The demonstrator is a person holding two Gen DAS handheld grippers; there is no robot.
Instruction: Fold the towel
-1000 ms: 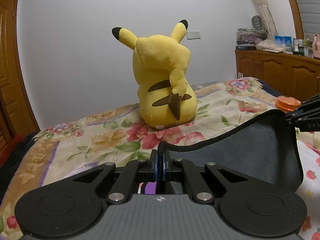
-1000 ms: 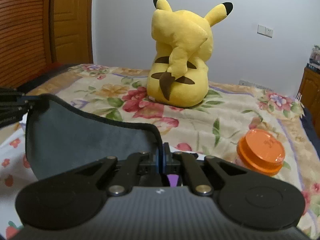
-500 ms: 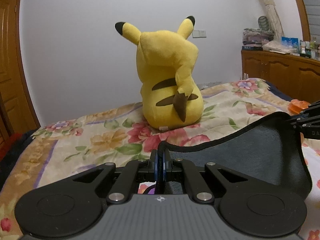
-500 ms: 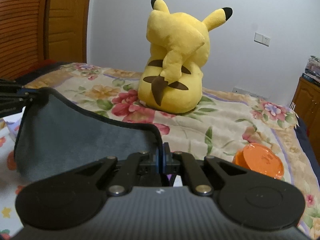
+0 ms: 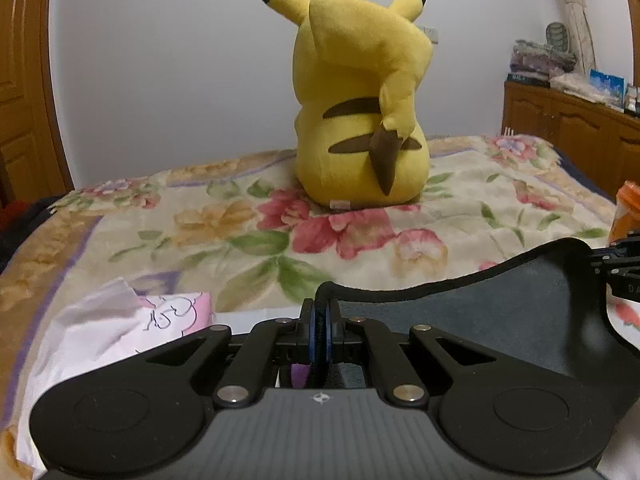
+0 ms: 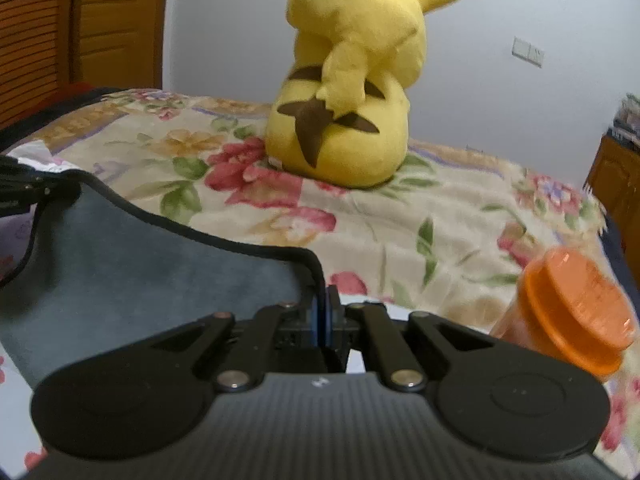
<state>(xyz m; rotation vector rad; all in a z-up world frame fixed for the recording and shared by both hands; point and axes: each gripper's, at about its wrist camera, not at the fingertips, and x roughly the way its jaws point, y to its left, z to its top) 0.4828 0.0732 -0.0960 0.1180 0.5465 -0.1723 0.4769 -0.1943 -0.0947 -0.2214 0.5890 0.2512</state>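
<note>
A dark grey towel with a black hem (image 5: 480, 312) hangs stretched between my two grippers above the flowered bedspread. My left gripper (image 5: 319, 320) is shut on the towel's left corner. My right gripper (image 6: 322, 312) is shut on the right corner, and the towel (image 6: 140, 264) spreads to its left. The right gripper shows at the right edge of the left wrist view (image 5: 620, 268), and the left gripper shows at the left edge of the right wrist view (image 6: 24, 188). The towel's lower part is hidden behind the gripper bodies.
A big yellow plush toy (image 5: 360, 120) sits on the bed (image 5: 200, 232) ahead. An orange-lidded jar (image 6: 576, 312) stands close to my right gripper. A pink and white packet (image 5: 120, 320) lies at the left. A wooden dresser (image 5: 580, 128) stands at the right, a wooden door (image 6: 80, 20) at the left.
Both grippers have moved forward and lower toward the plush toy with the towel still held. The pink packet has come into view at the left and the jar is nearer the right gripper.
</note>
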